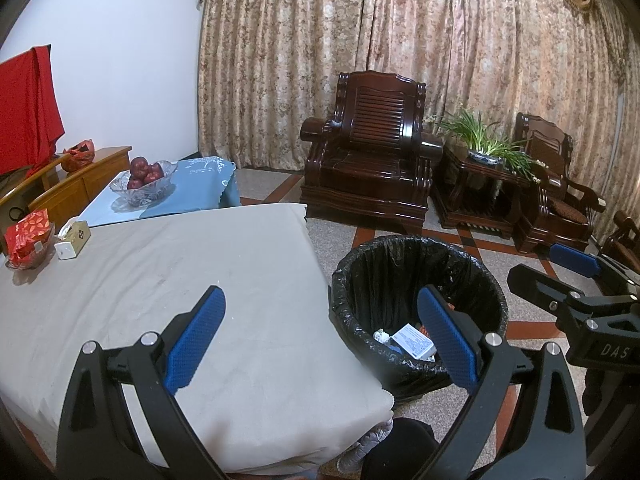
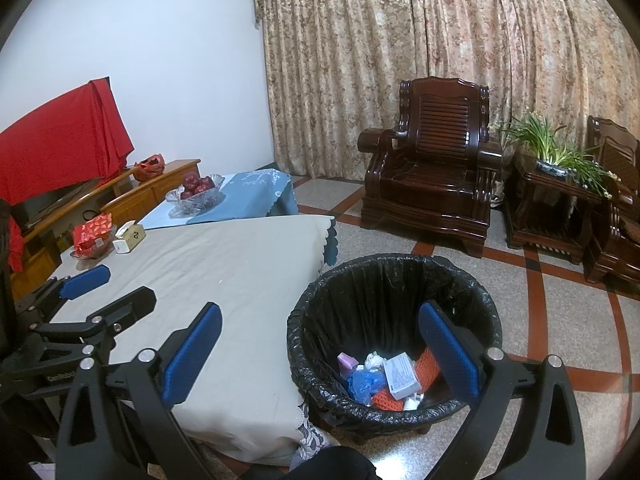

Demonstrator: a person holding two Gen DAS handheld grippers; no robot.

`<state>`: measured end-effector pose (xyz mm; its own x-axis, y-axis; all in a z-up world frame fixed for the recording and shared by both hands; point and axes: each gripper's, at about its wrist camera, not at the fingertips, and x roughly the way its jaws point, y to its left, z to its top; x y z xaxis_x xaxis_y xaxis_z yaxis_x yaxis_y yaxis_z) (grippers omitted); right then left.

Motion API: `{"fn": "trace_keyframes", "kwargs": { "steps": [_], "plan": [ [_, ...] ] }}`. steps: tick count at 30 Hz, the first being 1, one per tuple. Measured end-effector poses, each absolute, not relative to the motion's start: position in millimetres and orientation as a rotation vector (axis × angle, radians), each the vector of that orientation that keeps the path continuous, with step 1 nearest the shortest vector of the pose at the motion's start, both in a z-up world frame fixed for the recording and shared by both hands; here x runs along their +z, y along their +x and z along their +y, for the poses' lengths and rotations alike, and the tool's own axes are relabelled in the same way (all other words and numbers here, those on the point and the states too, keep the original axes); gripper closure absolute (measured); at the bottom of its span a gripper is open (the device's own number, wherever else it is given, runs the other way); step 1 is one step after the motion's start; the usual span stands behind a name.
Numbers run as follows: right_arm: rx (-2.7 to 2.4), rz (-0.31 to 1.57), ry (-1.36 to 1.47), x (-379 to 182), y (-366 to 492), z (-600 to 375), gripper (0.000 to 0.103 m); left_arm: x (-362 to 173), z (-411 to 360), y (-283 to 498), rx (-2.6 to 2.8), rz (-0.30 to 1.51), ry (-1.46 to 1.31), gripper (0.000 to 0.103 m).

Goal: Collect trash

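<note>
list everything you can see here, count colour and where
trash bin: 1, black liner, on floor beside table
trash in bin: several pieces, white, blue, orange, purple
table: 1, grey cloth
tissue box: 1, white, far left of table
red packet dish: 1, beside tissue box
apple bowl: 1, glass, red apples, on blue cloth
armchairs: 2, dark wood, by curtain
plant: 1, green, side table between the chairs
left gripper: open, empty
right gripper: open, empty
</note>
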<state>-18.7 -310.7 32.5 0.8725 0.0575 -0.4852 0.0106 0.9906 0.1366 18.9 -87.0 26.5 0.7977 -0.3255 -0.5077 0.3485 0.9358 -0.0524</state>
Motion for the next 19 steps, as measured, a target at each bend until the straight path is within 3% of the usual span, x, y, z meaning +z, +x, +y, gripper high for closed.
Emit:
{"fn": "trace_keyframes", "kwargs": {
  "steps": [19],
  "plan": [
    [0.025,0.511,0.137,31.9,-20.0,-312.4,0.006,23.9,-85.9,19.2,-0.362,0.536,0.042,0.009]
  ]
}}
